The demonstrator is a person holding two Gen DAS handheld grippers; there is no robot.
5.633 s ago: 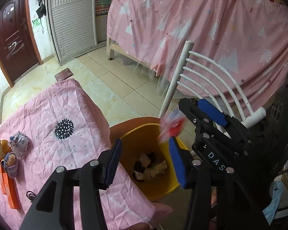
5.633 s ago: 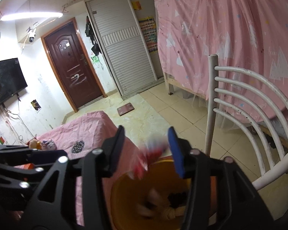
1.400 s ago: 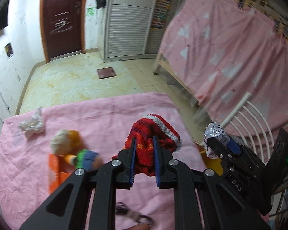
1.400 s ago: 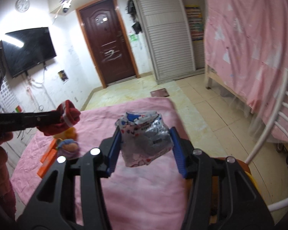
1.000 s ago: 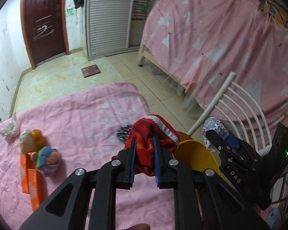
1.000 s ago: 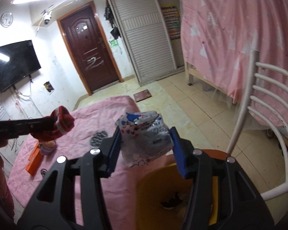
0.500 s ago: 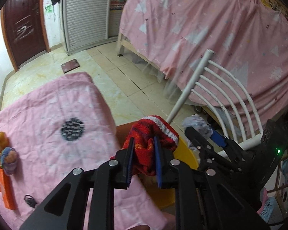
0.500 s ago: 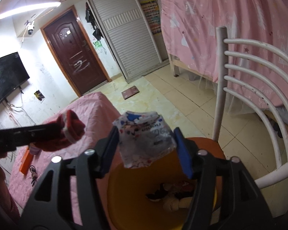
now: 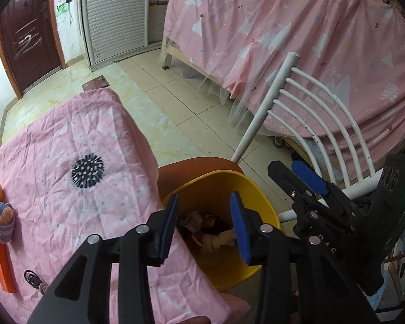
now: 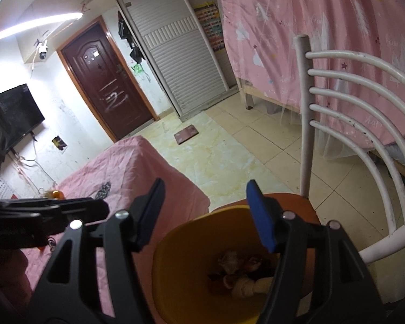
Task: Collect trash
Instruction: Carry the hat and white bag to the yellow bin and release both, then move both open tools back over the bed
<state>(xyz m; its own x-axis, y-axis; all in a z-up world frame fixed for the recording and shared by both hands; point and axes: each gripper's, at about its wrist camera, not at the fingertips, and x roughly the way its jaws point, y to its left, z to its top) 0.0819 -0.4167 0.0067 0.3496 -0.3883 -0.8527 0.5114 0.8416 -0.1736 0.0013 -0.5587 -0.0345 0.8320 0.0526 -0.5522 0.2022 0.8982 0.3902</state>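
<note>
A yellow bin (image 9: 216, 175) stands on a brown chair seat beside the pink-clothed table. My left gripper (image 9: 205, 226) hangs right over the bin; its jaws are opening and nothing is between them. Mixed trash (image 9: 210, 233) lies at the bottom, reddish and pale pieces. To the right, my right gripper (image 9: 289, 170) points at the bin with its blue pads apart. In the right wrist view my right gripper (image 10: 205, 212) is open and empty above the yellow bin (image 10: 175, 232) and its trash (image 10: 240, 275). The left gripper (image 10: 89, 208) reaches in from the left edge.
A white barred chair back (image 9: 310, 113) rises behind the bin. On the pink tablecloth (image 9: 67, 140) lie small dolls (image 9: 2, 216), orange boxes (image 9: 2, 267) and a small dark object (image 9: 33, 278). A pink bed curtain (image 9: 297, 40) hangs beyond, with tiled floor between.
The red knitted piece is gone from my left jaws and the patterned wrapper from my right jaws. Both pairs of jaws have spread apart over the bin.
</note>
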